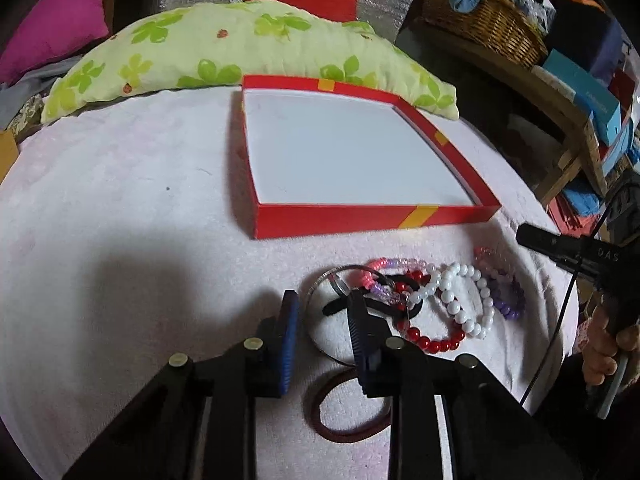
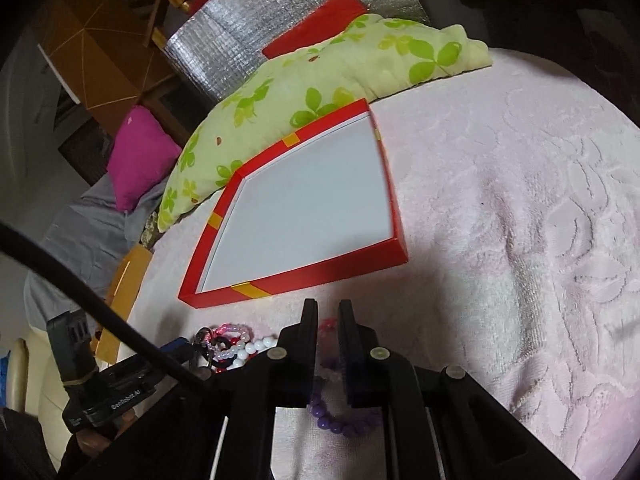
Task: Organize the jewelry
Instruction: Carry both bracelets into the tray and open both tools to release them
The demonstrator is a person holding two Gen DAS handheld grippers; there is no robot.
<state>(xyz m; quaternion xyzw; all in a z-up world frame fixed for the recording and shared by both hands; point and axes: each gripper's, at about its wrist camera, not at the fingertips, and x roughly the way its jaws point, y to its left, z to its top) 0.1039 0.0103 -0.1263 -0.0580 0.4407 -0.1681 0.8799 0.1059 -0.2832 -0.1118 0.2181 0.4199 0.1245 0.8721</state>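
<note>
A shallow red box [image 1: 360, 216] with a white floor lies open on the pink blanket. In front of it is a heap of jewelry: a silver bangle [image 1: 344, 268], a white bead bracelet [image 1: 460, 308], a red bead bracelet [image 1: 432, 344], a purple one [image 1: 508, 308] and a black hair tie [image 1: 384, 304]. My left gripper [image 1: 324, 312] is open and straddles the bangle's left arc without pressing it. A brown hair band [image 1: 320, 408] lies under its right finger. My right gripper [image 2: 328, 312] is shut on a pink bead bracelet [image 2: 326, 324], with the purple bracelet [image 2: 332, 424] below it.
A green flowered pillow [image 1: 240, 52] lies behind the box [image 2: 312, 276], with a magenta cushion [image 1: 56, 16] at the far left. A wicker basket [image 1: 484, 20] and stacked boxes crowd the right. A person's hand [image 1: 608, 344] holds the right tool. The pink blanket [image 1: 120, 180] spreads to the left.
</note>
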